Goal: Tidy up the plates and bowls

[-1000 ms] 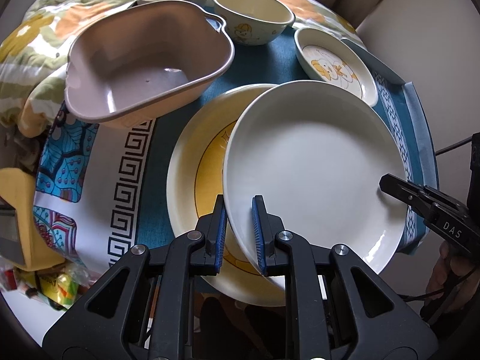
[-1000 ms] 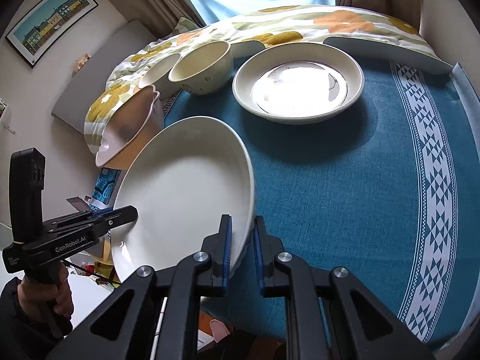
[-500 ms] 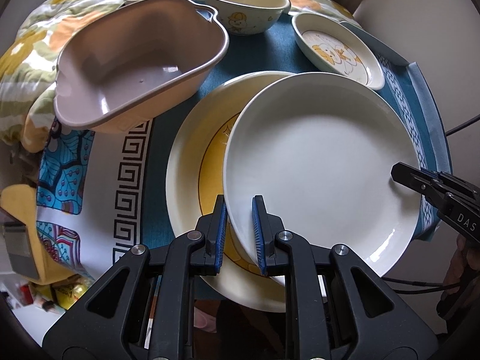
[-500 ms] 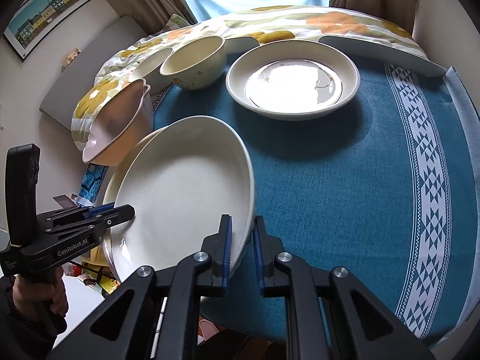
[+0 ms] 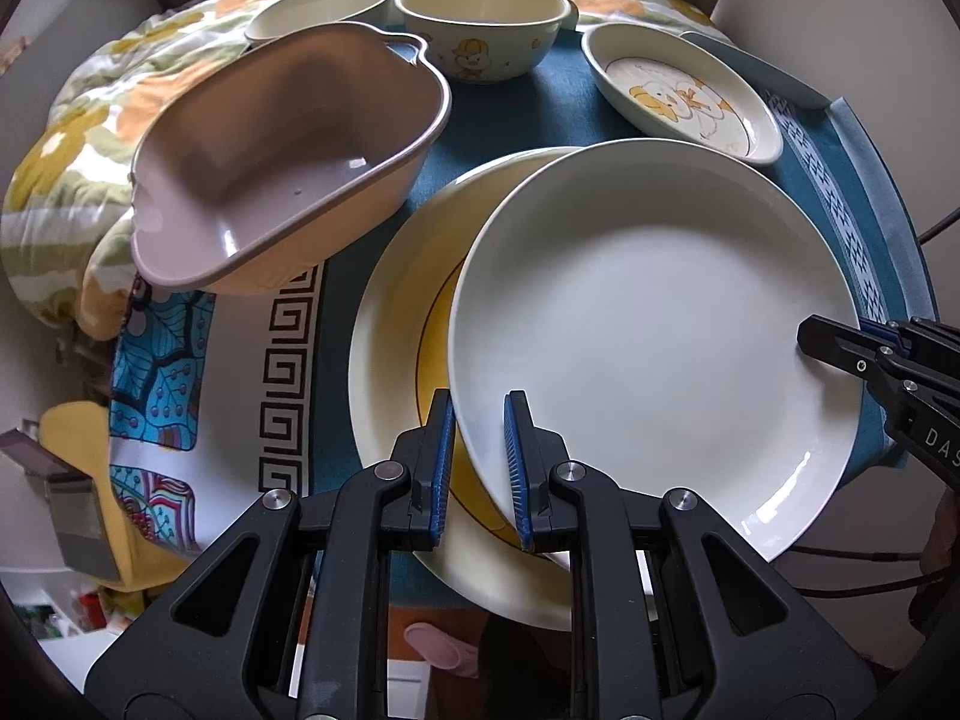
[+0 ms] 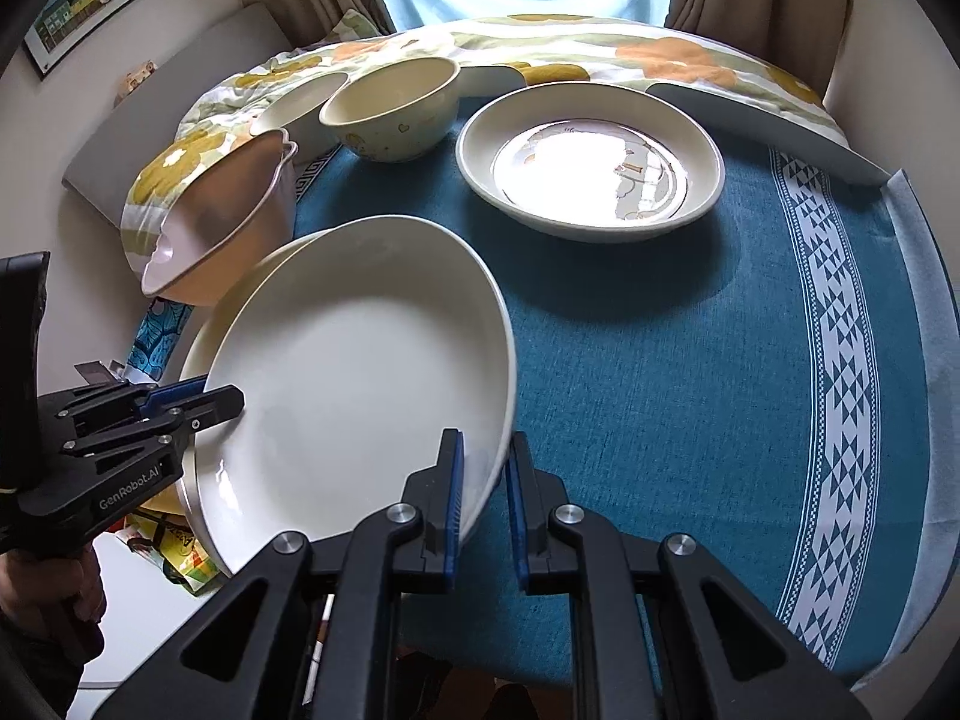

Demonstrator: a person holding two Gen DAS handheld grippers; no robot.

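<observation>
My left gripper [image 5: 478,468] has its blue-padded jaws clamped on the near rim of the white plate [image 5: 648,336], and my right gripper [image 6: 483,504] pinches the opposite rim of that same plate; from the right wrist view I see the plate [image 6: 360,372] tilted between both tools. It hangs over the yellow-centred plate [image 5: 399,324], which lies on the blue tablecloth [image 6: 690,360] beneath; I cannot tell whether the two touch. In the left view, the pink bowl [image 5: 282,162] sits tipped at ten o'clock, resting against the floral quilt [image 5: 66,144]. At twelve o'clock stands the cream cartoon bowl [image 5: 483,30], with a shallower cream bowl [image 5: 318,9] just beside it at eleven. The duck-print dish [image 5: 684,96] lies at one o'clock.
</observation>
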